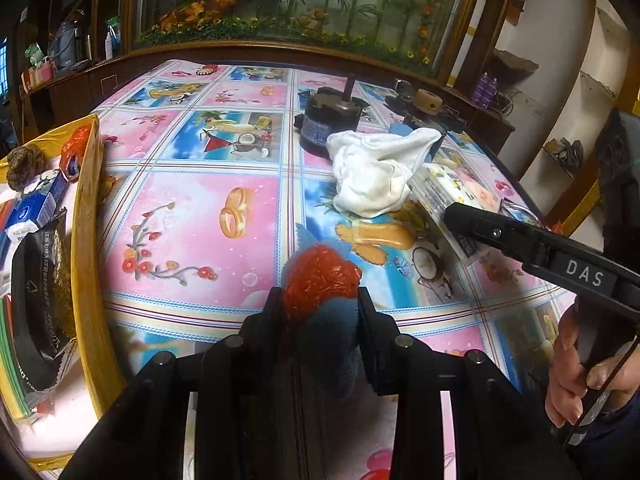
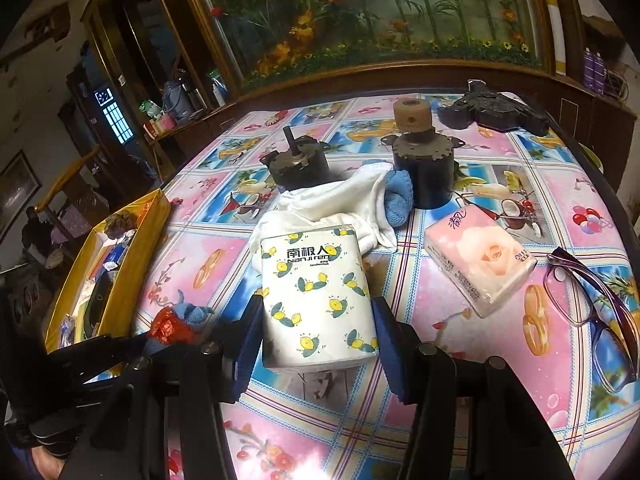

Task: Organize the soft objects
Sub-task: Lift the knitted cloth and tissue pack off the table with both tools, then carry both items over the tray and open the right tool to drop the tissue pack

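Observation:
My left gripper (image 1: 320, 293) is shut on a blue fuzzy cloth bundle with crinkly red plastic on top (image 1: 320, 276), held over the patterned tablecloth (image 1: 192, 208). The right wrist view shows the same bundle (image 2: 174, 326) at lower left, beside the yellow box (image 2: 134, 248). My right gripper (image 2: 317, 303) is shut on a white tissue pack printed with lemons (image 2: 316, 292), its blue pads (image 2: 246, 344) pressing both sides. A crumpled white cloth (image 2: 340, 204) lies just behind the pack, with a blue cloth (image 2: 398, 196) tucked against it. A pink tissue pack (image 2: 480, 268) lies to the right.
The yellow box (image 1: 86, 216) at the table's left edge holds a tissue pack, a dark packet and other items. Two dark motors (image 2: 296, 168) (image 2: 424, 168) stand behind the cloths. Purple glasses (image 2: 592, 312) lie at the right, and a black object (image 2: 492, 112) at the back.

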### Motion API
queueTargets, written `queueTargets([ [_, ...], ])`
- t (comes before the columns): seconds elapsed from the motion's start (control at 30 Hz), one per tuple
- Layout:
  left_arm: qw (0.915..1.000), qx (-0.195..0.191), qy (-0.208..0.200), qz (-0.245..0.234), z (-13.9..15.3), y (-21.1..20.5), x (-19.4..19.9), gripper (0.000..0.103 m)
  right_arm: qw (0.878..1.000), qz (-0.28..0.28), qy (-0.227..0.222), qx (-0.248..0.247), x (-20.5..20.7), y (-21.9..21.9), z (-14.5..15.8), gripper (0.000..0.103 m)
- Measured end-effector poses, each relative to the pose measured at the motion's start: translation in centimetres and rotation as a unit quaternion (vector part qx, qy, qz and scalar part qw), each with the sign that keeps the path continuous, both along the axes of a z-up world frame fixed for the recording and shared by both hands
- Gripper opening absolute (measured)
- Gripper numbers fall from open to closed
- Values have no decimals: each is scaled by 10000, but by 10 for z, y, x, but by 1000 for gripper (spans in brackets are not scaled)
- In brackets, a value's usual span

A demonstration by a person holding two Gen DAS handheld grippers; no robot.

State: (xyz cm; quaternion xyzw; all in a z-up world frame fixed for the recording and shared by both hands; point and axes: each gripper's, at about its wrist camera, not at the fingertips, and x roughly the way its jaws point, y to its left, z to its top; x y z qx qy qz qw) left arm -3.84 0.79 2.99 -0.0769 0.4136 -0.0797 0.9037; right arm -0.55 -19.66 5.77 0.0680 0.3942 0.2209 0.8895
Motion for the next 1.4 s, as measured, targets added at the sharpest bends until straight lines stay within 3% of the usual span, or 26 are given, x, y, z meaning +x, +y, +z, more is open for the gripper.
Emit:
queueTargets([
  [0.5, 9997, -220, -94, 30, 6, 6, -13, 33, 9998, 94, -160, -30, -6, 5, 6, 57],
  [0.7, 9986, -393, -327, 161, 22, 24, -27, 33, 9988, 287, -356, -152, -12, 18, 7, 57],
  [1.0, 9906, -666, -767, 921, 57, 106, -56, 34, 9982, 571, -186, -66, -20, 52, 9, 57],
  [1.13, 9836, -777, -858, 1384, 62, 152, -68, 34, 9951, 977, 1, 147, -26, 93, 20, 57],
  [1.4, 9692, -807, -860, 2160, 57, 225, -88, 34, 9843, 1762, -80, 100, -32, 186, 54, 58],
])
